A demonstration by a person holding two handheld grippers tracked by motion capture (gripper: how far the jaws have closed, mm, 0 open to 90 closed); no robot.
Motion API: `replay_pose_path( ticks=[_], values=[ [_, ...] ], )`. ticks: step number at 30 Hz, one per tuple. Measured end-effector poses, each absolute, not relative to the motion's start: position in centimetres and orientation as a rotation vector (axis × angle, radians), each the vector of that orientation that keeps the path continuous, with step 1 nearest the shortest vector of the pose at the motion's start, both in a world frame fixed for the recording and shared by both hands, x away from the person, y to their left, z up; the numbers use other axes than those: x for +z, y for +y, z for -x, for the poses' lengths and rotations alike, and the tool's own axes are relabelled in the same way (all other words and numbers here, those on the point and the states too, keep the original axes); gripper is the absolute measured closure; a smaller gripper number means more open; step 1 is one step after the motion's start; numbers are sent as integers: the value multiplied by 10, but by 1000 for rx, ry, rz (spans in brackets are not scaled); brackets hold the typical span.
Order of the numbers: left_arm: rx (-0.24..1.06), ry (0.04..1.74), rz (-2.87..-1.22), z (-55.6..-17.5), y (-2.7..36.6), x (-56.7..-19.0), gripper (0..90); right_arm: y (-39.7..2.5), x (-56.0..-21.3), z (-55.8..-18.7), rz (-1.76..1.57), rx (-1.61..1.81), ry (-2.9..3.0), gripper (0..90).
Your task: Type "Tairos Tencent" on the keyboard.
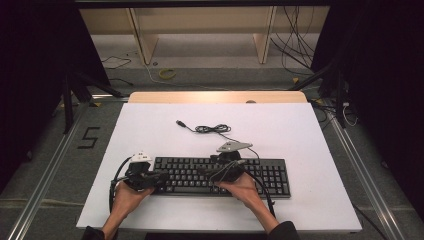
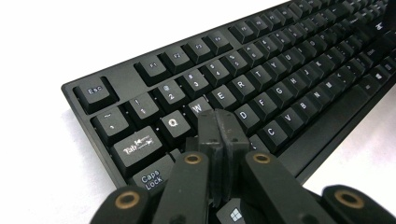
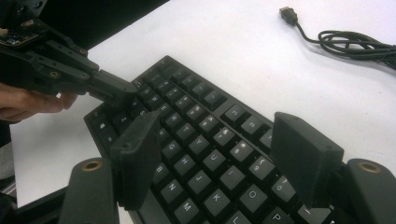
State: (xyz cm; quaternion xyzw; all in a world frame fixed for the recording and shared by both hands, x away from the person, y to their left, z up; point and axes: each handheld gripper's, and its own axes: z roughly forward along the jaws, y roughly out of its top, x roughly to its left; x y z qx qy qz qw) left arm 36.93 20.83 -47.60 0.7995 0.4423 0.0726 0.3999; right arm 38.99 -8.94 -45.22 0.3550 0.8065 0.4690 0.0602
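Black keyboard [image 1: 222, 176]: lies flat on the white table [image 1: 300, 135], near its front edge.
Surroundings: coiled cable [image 1: 212, 129] with USB plug [image 3: 288, 14] lies behind the keyboard, well apart from both grippers; nothing blocks the keys.
Left gripper [image 2: 218, 122]: fingers pressed together, tips down on the keys near W, S and D at the keyboard's left end.
Right gripper [image 3: 224, 140]: fingers spread, poised over the middle letter keys, pinching nothing.
Right gripper view: shows the left gripper's closed tips on the keys.
High view: hands at the keyboard's front edge.
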Motion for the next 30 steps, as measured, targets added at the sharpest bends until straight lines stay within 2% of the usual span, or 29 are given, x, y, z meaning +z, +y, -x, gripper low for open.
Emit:
replay_pose_path(
  ticks=[25,30],
  values=[
    [178,1145,-2028,-371,206,-478,889,-91,-454,-390,-1069,1392,2442,380],
    [174,1124,-2009,-369,204,-475,821,-90,-454,-390,-1069,1389,2445,392]
  ],
)
